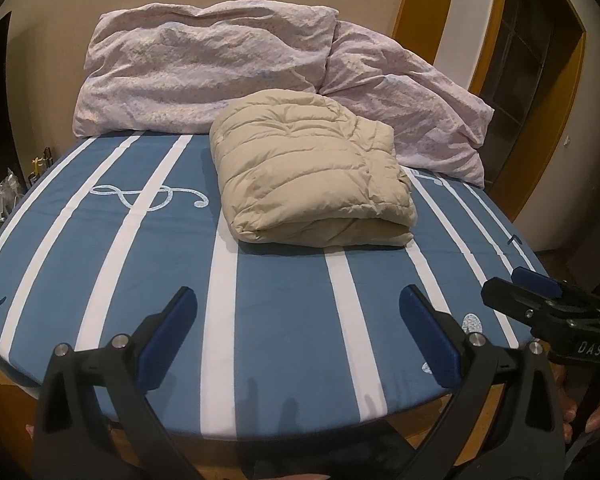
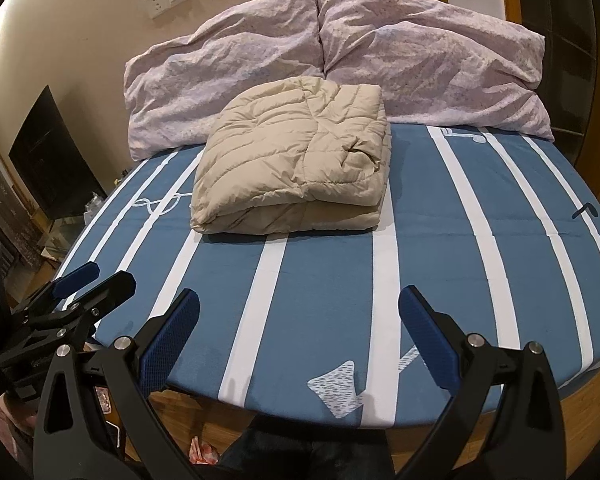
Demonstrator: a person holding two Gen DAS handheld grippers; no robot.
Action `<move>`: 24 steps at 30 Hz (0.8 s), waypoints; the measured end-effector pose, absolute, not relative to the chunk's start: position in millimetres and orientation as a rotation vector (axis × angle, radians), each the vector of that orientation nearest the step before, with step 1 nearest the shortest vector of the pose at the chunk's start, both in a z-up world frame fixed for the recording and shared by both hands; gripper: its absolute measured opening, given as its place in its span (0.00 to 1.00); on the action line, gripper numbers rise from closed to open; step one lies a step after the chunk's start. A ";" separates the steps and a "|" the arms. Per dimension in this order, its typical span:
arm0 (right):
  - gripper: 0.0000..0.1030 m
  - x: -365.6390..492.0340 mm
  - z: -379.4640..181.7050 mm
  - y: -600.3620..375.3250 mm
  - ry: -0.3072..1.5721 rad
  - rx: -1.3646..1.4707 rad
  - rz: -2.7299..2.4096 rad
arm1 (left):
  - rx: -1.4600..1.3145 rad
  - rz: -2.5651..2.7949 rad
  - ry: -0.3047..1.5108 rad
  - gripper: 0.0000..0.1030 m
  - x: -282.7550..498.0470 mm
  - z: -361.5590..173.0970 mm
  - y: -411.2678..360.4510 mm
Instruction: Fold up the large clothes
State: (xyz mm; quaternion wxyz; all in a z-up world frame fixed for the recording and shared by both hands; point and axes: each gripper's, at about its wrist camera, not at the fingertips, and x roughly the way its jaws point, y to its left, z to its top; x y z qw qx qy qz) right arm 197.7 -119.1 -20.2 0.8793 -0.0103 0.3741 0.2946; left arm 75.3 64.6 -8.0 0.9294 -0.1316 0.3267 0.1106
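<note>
We hold the left gripper point(image 1: 298, 312) and the right gripper point(image 2: 299, 312) with fingers spread wide and empty over the near edge of the bed point(image 2: 440, 264). The folded beige jacket point(image 1: 312, 172) lies well ahead of both fingertips, touching the pillows point(image 2: 440, 60).

Left gripper point(image 1: 298, 312) jaws spread wide, nothing between the pads. Right gripper point(image 2: 299, 314) likewise spread and empty. Both held level, side by side, pointing forward.
</note>
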 end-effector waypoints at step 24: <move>0.98 199.7 -20.8 -117.3 0.794 -0.009 0.610 | -0.293 0.176 0.687 0.98 80.7 -4.7 64.2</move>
